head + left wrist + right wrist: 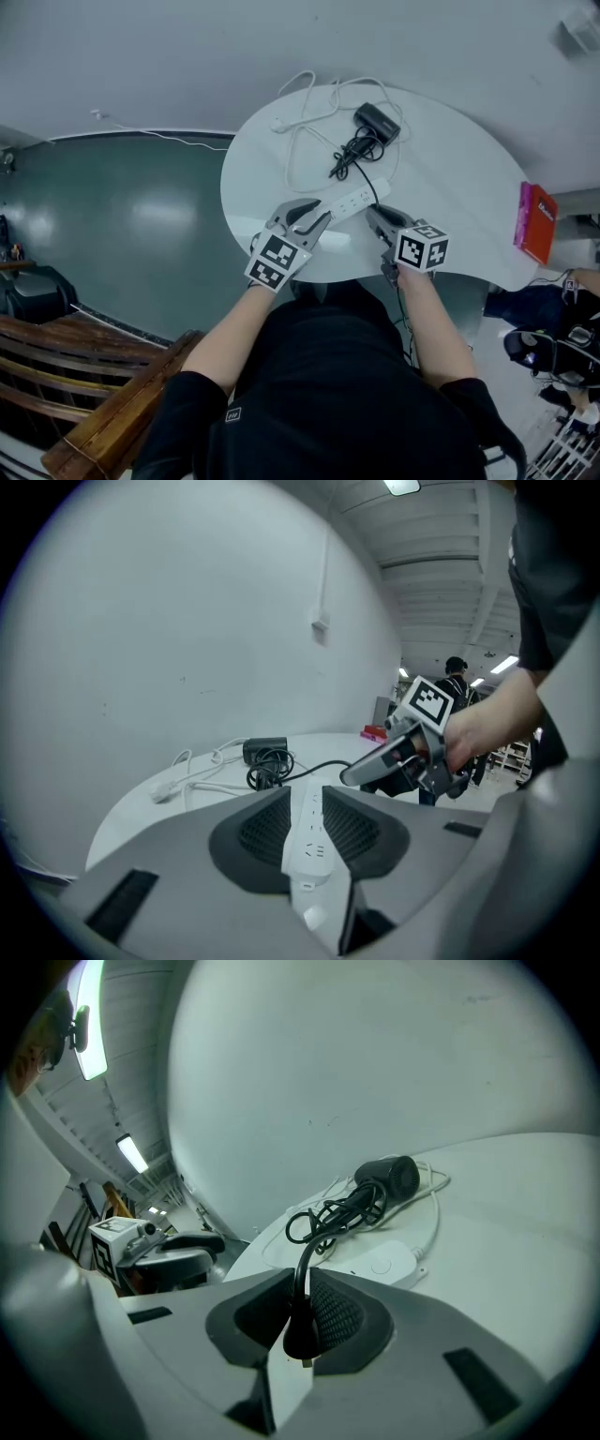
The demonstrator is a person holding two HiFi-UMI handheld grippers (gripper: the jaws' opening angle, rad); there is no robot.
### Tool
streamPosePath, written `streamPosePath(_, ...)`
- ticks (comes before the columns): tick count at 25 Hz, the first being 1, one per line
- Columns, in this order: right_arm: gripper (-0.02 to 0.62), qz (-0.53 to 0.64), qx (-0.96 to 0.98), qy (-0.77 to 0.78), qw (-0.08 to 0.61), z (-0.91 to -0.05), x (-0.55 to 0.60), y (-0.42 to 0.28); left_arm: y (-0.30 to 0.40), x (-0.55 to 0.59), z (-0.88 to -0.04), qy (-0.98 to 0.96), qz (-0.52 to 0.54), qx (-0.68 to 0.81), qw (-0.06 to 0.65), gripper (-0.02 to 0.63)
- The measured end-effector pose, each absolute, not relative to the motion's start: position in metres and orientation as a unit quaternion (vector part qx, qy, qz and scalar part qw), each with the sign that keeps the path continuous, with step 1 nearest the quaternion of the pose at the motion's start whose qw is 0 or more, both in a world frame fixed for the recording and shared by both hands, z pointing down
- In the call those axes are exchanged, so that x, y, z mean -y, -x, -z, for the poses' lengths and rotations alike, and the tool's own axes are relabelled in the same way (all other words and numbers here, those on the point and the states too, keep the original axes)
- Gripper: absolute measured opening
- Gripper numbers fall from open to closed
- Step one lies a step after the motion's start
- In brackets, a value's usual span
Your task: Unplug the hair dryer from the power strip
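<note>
near the table's [469,178] front edge my left gripper [311,221] clamps the stiff white power strip [307,841]; my right gripper [378,217] grasps the black plug [300,1330] by its body, which i judge hard, not its soft cable [328,1218].

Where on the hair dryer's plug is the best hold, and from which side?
Grip the plug by its black body, across its two sides, just below where the cord leaves it, coming from the cord end. The body looks stiff; the cord would likely bend. The right tongs clamp it there.
</note>
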State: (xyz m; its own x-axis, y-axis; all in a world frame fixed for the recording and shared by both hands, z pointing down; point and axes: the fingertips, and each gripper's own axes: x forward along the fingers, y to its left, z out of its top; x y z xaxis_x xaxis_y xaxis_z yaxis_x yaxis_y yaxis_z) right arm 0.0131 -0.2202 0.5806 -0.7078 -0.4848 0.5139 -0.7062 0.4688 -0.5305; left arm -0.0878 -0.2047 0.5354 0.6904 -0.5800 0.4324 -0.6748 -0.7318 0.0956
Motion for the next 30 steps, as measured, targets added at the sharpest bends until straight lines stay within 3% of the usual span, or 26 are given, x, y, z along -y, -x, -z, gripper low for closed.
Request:
streamPosePath(14, 0.054, -0.396, 0.805, -0.421, 0.136, -0.598, 0.191, -0.048, 0.135, 0.190, -0.476, -0.911, -0.149, 0.369, 0.111, 0.074)
streamPosePath(30, 0.054, -0.257, 0.882, -0.393, 0.041, -0.437, 0.212, -0.077, 0.130, 0.205, -0.385, -0.889, -0.099, 0.443, 0.060, 0.026)
